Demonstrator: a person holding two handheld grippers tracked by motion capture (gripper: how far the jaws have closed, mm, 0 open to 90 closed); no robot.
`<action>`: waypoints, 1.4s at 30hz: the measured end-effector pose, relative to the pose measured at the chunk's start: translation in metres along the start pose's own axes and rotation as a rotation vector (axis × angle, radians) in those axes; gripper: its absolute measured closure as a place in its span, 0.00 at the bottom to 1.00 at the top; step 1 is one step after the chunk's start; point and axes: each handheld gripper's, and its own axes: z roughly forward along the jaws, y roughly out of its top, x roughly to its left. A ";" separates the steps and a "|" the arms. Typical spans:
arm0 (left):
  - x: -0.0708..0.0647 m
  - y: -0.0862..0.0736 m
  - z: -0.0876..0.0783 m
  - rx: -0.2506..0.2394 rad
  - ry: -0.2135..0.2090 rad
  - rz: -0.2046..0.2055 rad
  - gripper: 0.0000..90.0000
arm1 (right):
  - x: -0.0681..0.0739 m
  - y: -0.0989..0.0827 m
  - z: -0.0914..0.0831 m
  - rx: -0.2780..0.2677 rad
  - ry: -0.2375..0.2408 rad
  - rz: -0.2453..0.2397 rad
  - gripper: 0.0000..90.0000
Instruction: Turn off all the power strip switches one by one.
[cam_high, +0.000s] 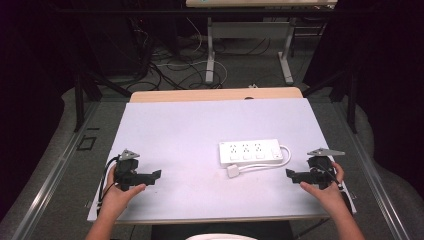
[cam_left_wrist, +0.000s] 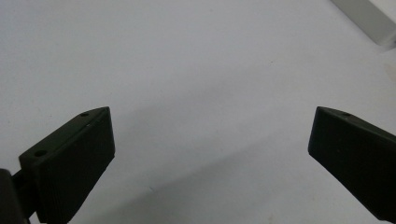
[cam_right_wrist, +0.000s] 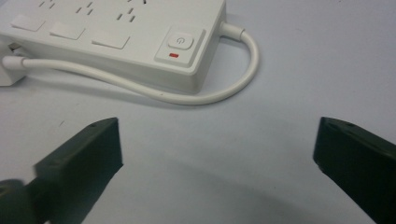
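Nothing has been started on the power strip (cam_high: 250, 151) as far as I can judge: it lies flat on the counter (cam_high: 180, 130), sockets up, its white cable (cam_high: 286, 156) looping out of one end and back along its near side to the plug (cam_high: 233, 171), which rests loose on the counter just in front of the strip. Neither tool touches it.

The right tool (cam_high: 291, 174) sits low near the strip's cable end, jaws wide apart and holding nothing; in the right gripper view the strip's switch (cam_right_wrist: 180, 43) and the cable loop lie just ahead of the gap. The left tool (cam_high: 156, 174) is well apart from the strip, on its other side, jaws likewise spread and empty over bare counter.

So all the handling is still to come, whether that means the plug, the cable or the switch.

Room is generous. On the far side of the strip and out toward the left tool the counter is bare. The tight spot is by the right tool: the counter's edge runs close beyond the cable loop there, so a sideways sweep has little margin. The plug also lies not far from the near edge.
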 end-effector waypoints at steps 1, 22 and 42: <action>0.000 0.000 0.000 0.000 0.000 0.000 0.01 | 0.001 0.001 -0.001 0.002 -0.001 -0.007 0.13; -0.008 0.002 -0.003 0.013 0.000 0.001 0.02 | 0.018 0.068 0.015 0.044 -0.021 -0.168 0.87; -0.006 0.001 -0.004 0.003 0.000 -0.020 0.04 | 0.025 0.086 0.054 0.205 0.024 -0.202 1.00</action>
